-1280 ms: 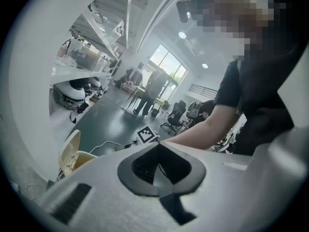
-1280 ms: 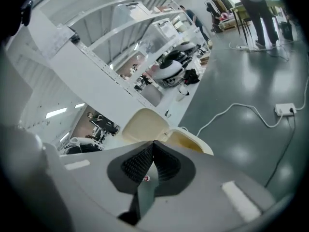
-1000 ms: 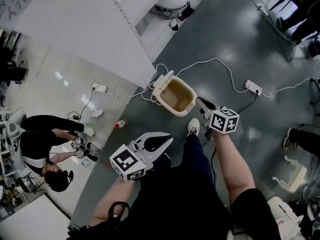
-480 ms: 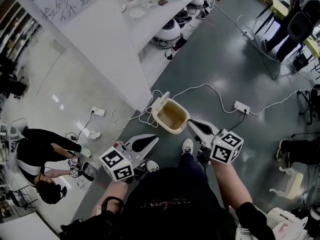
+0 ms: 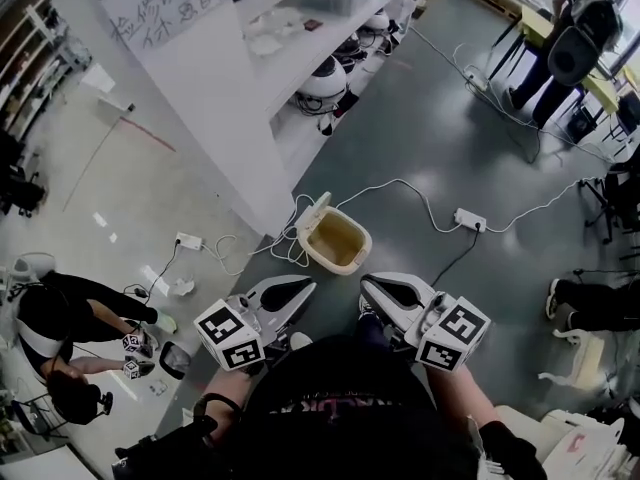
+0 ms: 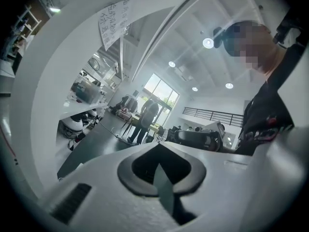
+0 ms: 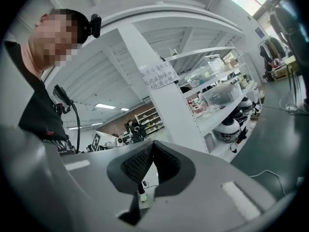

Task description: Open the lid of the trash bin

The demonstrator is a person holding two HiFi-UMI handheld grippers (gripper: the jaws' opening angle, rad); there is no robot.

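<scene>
showing only edge-on: trash bin lid [image 5: 312, 211]

above bin [image 5: 318, 254]: clear | left: shelf post [image 5: 232, 138] | behind: cable [image 5: 400, 186] on floor [image 5: 420, 118]

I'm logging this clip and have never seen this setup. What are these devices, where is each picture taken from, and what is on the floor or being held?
There is no robot here: a person holds a two-fingered tool in each hand. The head view looks down from a camera on the person's head and shows the left gripper and the right gripper, each with a marker cube. The other two views ride on the grippers and look along their fingers. On the grey floor stands a small cream trash bin with its lid tipped up open, near white cables and a power strip. Both grippers are shut and hold nothing.
</scene>
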